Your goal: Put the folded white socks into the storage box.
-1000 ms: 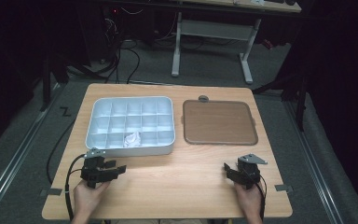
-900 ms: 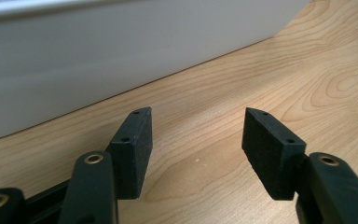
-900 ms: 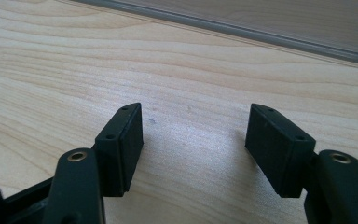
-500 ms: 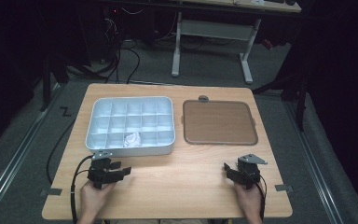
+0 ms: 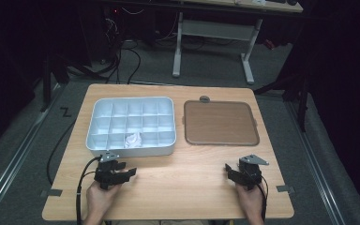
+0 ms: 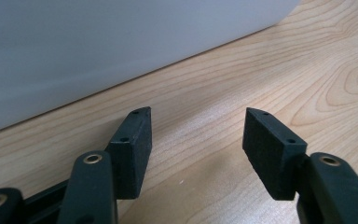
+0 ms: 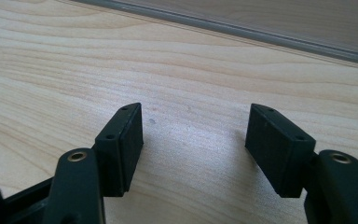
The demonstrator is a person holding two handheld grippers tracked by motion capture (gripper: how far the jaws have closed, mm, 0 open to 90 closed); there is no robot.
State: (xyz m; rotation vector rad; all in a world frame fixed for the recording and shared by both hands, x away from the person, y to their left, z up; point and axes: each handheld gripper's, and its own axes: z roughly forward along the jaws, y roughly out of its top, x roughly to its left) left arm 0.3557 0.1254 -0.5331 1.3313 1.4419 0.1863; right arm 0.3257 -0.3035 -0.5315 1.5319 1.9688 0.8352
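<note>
A white compartment tray (image 5: 168,103) sits at the left middle of the wooden table, with a crumpled white item (image 5: 133,139) in one of its front cells. A brown flat tray (image 5: 220,123) lies to its right. My left gripper (image 5: 124,172) rests on the table just in front of the white tray, held by a hand, jaws open and empty (image 6: 196,135). The white tray's wall (image 6: 98,51) is close ahead of it. My right gripper (image 5: 228,171) rests near the front right, open and empty (image 7: 196,135), with the brown tray's rim (image 7: 261,35) beyond.
A small grey round object (image 5: 205,99) sits at the brown tray's far edge. Cables trail from both grippers off the table's front. Bare wood (image 5: 178,178) lies between the two grippers. A white desk frame (image 5: 215,42) stands on the floor beyond the table.
My left gripper has shifted to the right along the front of the white tray. The right gripper has stayed put.
</note>
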